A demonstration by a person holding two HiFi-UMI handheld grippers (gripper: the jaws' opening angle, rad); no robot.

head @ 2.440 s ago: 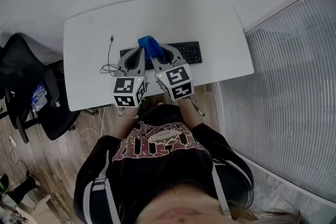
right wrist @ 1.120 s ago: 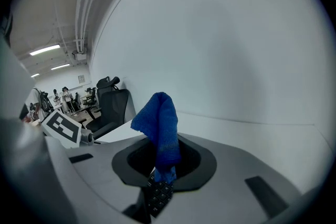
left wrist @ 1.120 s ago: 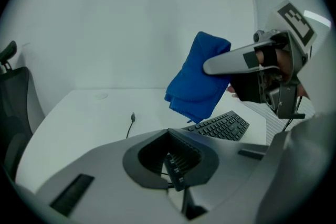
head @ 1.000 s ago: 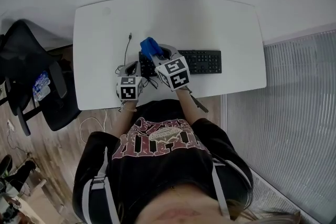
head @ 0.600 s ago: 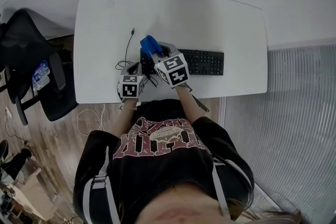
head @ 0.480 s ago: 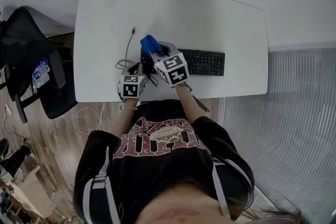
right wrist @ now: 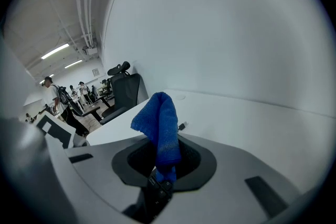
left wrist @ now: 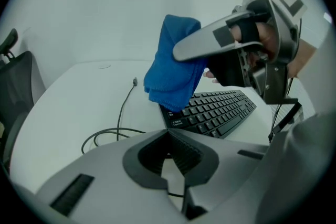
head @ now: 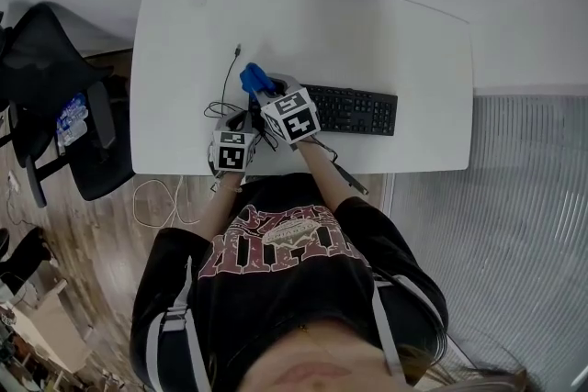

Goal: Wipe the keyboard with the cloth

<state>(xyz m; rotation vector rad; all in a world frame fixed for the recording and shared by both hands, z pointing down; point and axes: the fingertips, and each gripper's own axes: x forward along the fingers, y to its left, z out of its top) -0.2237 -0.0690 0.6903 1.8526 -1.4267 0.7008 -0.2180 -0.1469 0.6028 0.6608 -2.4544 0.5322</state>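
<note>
Over kbd: R gripper w/ cloth

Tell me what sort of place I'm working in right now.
Most likely an open-plan office. A black keyboard and a loose cable lie on a white desk, a black office chair stands beside it, and the right gripper view shows people farther off under strip lights.

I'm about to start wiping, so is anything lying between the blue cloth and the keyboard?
Nothing visible does. The blue cloth, clamped in the right gripper, hangs over the keyboard at its left end, with bare keys beneath it. The black cable lies on the desk beside that end, not across the keys.
</note>
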